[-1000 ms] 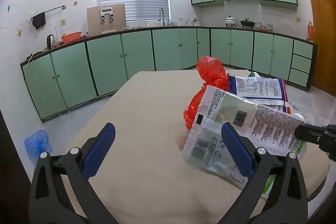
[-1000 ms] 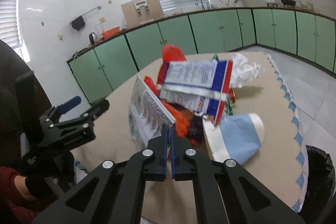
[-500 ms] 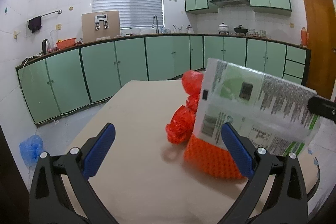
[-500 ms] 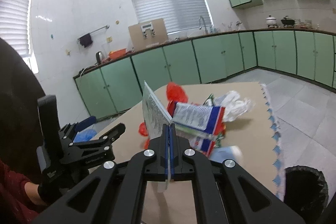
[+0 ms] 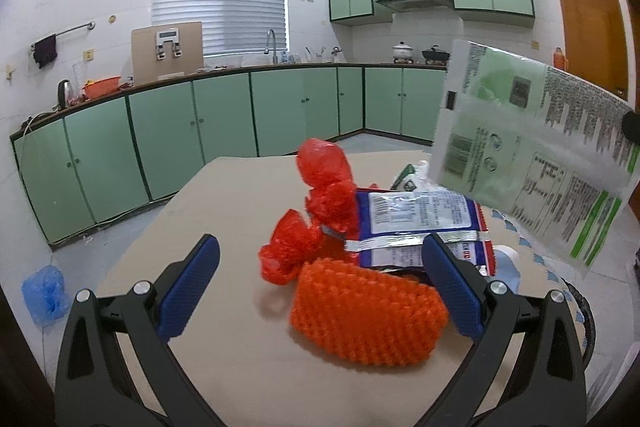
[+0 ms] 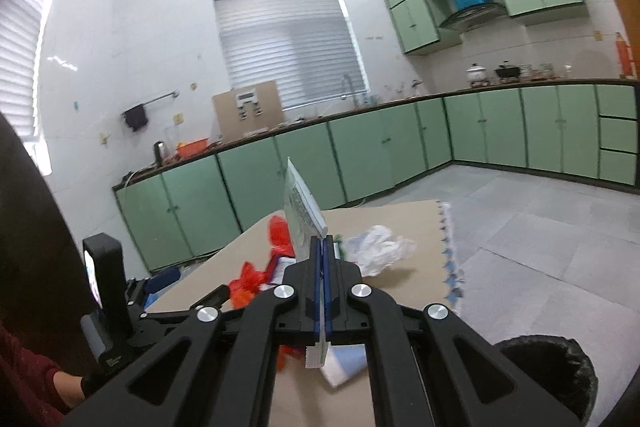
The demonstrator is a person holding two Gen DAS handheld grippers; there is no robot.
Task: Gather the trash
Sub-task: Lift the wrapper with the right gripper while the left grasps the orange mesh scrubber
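Note:
My right gripper [image 6: 322, 247] is shut on a clear green-printed wrapper [image 6: 301, 205], held high above the table; the wrapper also shows in the left wrist view [image 5: 532, 147] at the upper right. My left gripper [image 5: 320, 279] is open and empty, low over the beige table [image 5: 224, 211]. Ahead of it lie an orange mesh sleeve [image 5: 366, 315], a red plastic bag [image 5: 320, 195], a blue and white snack packet [image 5: 420, 227]. A crumpled white bag [image 6: 378, 247] lies farther right.
A black-lined trash bin [image 6: 548, 367] stands off the table's right front corner. Green cabinets [image 5: 224, 123] line the walls. A blue bag [image 5: 42, 293] lies on the floor at left. A person's arm in red [image 6: 28, 391] holds the left gripper.
My right gripper has lifted the green-printed wrapper up and to the right, off the pile. This uncovered the orange mesh and the blue packet. The left gripper stayed open.

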